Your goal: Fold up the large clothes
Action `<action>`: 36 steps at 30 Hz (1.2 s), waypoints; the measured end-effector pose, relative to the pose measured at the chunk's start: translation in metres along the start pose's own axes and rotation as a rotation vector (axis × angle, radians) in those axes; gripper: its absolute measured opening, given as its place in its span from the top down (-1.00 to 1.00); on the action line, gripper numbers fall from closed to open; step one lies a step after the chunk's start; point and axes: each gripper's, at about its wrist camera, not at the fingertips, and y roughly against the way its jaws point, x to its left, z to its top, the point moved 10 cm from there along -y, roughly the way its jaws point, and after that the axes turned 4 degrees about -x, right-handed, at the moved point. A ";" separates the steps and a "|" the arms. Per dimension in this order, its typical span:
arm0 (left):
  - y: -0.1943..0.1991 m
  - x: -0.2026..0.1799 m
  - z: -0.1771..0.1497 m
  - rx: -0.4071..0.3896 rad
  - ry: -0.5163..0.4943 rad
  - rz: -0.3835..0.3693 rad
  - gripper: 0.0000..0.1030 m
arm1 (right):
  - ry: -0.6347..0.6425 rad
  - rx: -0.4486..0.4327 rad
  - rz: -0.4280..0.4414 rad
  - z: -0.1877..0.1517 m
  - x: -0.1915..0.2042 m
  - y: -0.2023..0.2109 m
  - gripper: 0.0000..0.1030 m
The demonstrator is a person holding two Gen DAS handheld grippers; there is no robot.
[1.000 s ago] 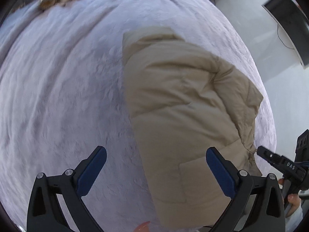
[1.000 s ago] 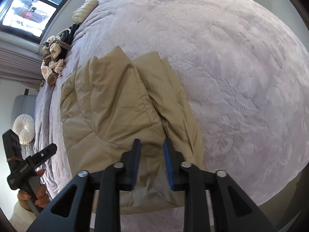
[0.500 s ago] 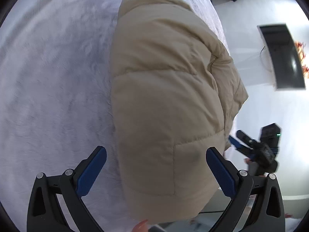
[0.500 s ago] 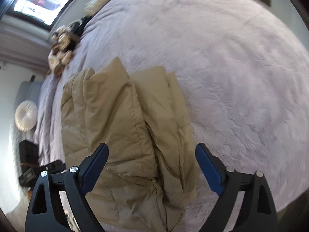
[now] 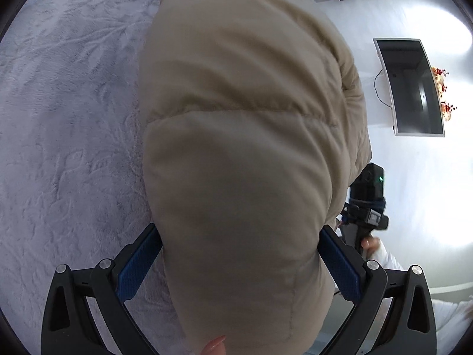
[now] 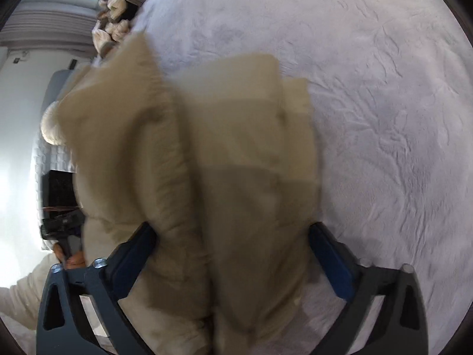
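While both grippers, left (image 5: 236, 263) and right (image 6: 233, 260), gape around the beige jacket (image 5: 245, 136), only the left view shows a wall screen (image 5: 411, 85)

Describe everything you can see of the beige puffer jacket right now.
The beige puffer jacket is a matte, quilted, padded garment with stitched seams, folded into a long thick bundle on the lavender bedspread. The right wrist view is blurred but shows layered folds. Each end lies between wide-open jaws: left gripper and right gripper, whose jaws have just been opening. Neither visibly clamps it.

Folded jacket (image 5: 245, 148) on the bedspread (image 5: 74, 118), television (image 5: 411, 88) beyond its right edge.
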 end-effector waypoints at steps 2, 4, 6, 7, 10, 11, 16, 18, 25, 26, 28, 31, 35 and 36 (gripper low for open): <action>-0.006 0.000 0.002 0.003 -0.003 0.001 -1.00 | -0.010 0.019 0.039 0.004 -0.005 -0.008 -1.00; -0.013 -0.002 0.002 0.006 -0.003 0.009 -1.00 | -0.008 0.027 0.070 0.007 -0.006 -0.013 -1.00; -0.018 -0.002 0.001 0.013 0.005 0.007 -1.00 | -0.006 0.023 0.103 0.012 -0.003 -0.016 -1.00; -0.022 -0.002 0.001 0.018 0.011 0.005 -1.00 | -0.010 0.021 0.126 0.014 0.000 -0.017 -1.00; -0.028 -0.003 0.000 0.027 0.028 -0.001 -1.00 | -0.023 0.022 0.197 0.021 0.013 -0.025 -1.00; -0.031 -0.003 0.000 0.031 0.034 0.004 -1.00 | -0.025 0.028 0.215 0.021 0.018 -0.029 -1.00; -0.041 -0.009 -0.006 0.055 0.054 0.023 -1.00 | -0.032 0.047 0.201 0.019 0.026 -0.042 -1.00; -0.042 -0.015 -0.005 0.047 0.046 0.032 -0.94 | -0.050 0.048 0.196 0.019 0.024 -0.040 -0.96; -0.029 -0.044 -0.007 -0.010 0.021 -0.005 -0.59 | -0.092 -0.010 0.295 0.012 0.045 -0.017 0.04; -0.026 -0.044 -0.009 -0.013 0.014 -0.014 -0.59 | -0.089 -0.018 0.299 0.011 0.048 -0.014 0.08; -0.017 -0.054 -0.006 -0.026 -0.006 -0.040 -0.59 | -0.078 -0.042 0.313 0.008 0.058 -0.006 0.10; 0.001 -0.060 -0.001 -0.047 -0.024 -0.075 -0.59 | -0.069 -0.083 0.333 0.008 0.071 0.004 0.10; 0.029 -0.056 0.016 -0.079 -0.039 -0.096 -0.59 | -0.047 -0.124 0.347 0.007 0.099 0.008 0.10; 0.037 -0.055 0.019 -0.089 -0.043 -0.099 -0.59 | -0.039 -0.132 0.350 0.008 0.108 0.007 0.10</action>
